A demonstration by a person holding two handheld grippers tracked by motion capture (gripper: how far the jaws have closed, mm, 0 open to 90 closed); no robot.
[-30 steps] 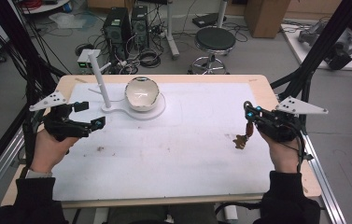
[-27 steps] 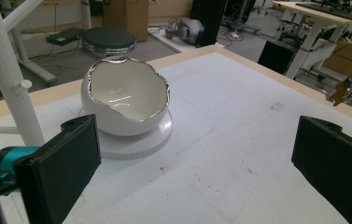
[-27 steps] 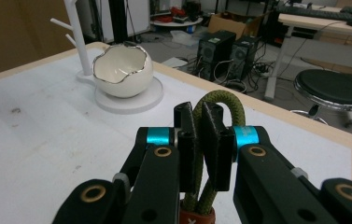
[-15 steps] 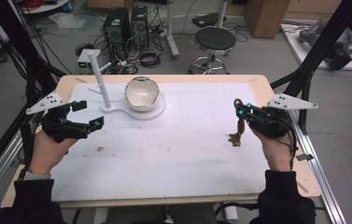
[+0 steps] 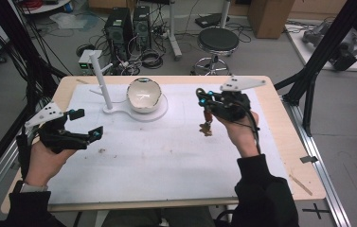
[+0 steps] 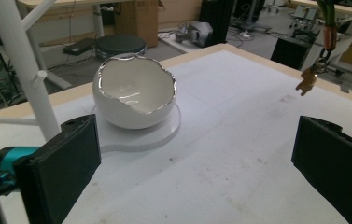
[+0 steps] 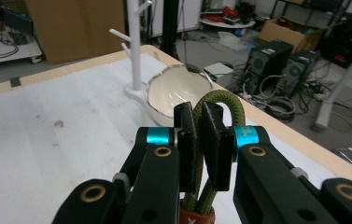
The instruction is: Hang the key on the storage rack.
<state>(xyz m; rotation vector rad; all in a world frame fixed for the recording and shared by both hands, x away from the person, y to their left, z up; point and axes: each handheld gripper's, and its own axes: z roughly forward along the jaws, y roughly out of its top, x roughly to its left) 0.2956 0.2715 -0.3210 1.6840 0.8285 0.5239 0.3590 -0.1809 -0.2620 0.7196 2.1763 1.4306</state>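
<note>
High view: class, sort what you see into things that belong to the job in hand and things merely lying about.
In use: right tongs shut on keyring strap; egg-shaped bowl; white peg stand.
Lying about: stool; computer towers; cardboard box.

White-covered table [image 5: 176, 161] with bowl stand [image 5: 133, 112]

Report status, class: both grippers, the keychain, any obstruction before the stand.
Right gripper shut on keychain loop. Left gripper open, idle. Bowl beside stand.
</note>
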